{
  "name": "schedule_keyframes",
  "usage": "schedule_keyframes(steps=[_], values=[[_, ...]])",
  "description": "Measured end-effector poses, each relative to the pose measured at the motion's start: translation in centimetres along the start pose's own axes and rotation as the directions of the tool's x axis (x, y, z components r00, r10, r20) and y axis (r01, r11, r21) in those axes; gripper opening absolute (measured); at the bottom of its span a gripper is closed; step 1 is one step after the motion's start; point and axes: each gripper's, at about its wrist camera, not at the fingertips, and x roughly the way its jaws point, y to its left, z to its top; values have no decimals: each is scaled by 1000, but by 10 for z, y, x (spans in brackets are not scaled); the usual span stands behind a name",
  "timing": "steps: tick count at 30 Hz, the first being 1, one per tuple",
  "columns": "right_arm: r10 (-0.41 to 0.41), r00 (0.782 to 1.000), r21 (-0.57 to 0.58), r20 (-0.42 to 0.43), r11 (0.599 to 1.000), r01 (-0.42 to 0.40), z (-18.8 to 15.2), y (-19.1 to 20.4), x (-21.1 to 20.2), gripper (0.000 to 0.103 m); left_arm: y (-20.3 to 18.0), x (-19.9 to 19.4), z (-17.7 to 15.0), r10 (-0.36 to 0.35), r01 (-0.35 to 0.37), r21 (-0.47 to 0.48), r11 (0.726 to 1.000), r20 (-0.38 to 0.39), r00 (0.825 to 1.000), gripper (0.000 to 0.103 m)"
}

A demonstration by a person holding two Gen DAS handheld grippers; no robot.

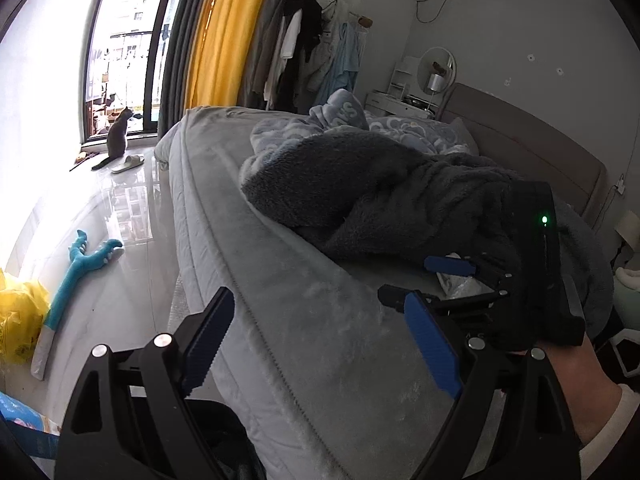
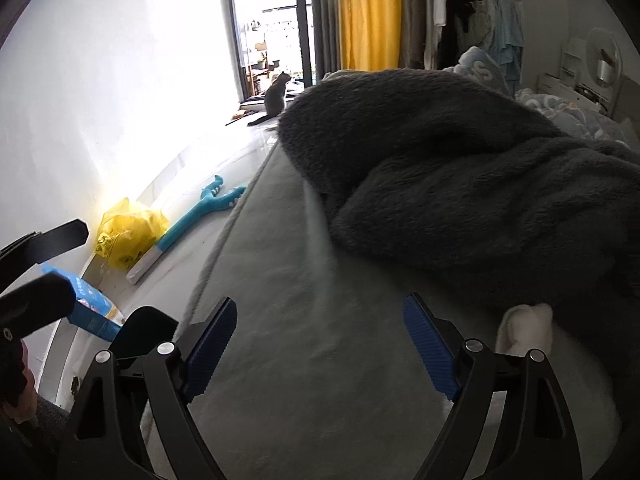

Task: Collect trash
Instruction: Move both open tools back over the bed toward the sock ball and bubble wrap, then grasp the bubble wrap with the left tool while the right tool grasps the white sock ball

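Note:
My left gripper (image 1: 320, 340) is open and empty above the grey bed (image 1: 304, 320). My right gripper (image 2: 320, 344) is open and empty over the same bed (image 2: 320, 280); it also shows in the left wrist view (image 1: 436, 280), open, with a crinkled clear plastic wrapper (image 1: 460, 282) between and behind its fingers. A white crumpled wad (image 2: 524, 328) lies on the bed by the right gripper's right finger, at the edge of a dark grey fleece blanket (image 2: 460, 168). A yellow plastic bag (image 2: 128, 232) lies on the floor by the wall; it also shows in the left wrist view (image 1: 20, 320).
A teal toy stick (image 2: 192, 220) and a blue package (image 2: 92, 308) lie on the glossy floor left of the bed. A grey cat (image 1: 118, 136) sits by the balcony door beside a slipper (image 1: 128, 163). Clothes (image 1: 304, 48) hang behind the bed. A blue patterned quilt (image 1: 400, 128) lies farther up.

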Motion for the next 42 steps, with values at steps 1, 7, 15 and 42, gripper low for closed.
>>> schedule_keyframes(steps=[1,7,15,42], values=[[-14,1000,14,5,1000,14,1,-10,0,87,-3,4,1,-6,6,4,1000,-2,1000,89],[-76,997,85,17,994,74,1,-56,-1,87,-23,36,0,-68,70,30,997,-51,996,89],[-130,991,153,-12,980,130,-9,-107,2,87,-55,76,-8,-149,157,71,985,-114,982,89],[115,985,322,-131,944,-68,-42,-184,46,60,-140,158,-35,-365,431,185,883,-307,879,68]])
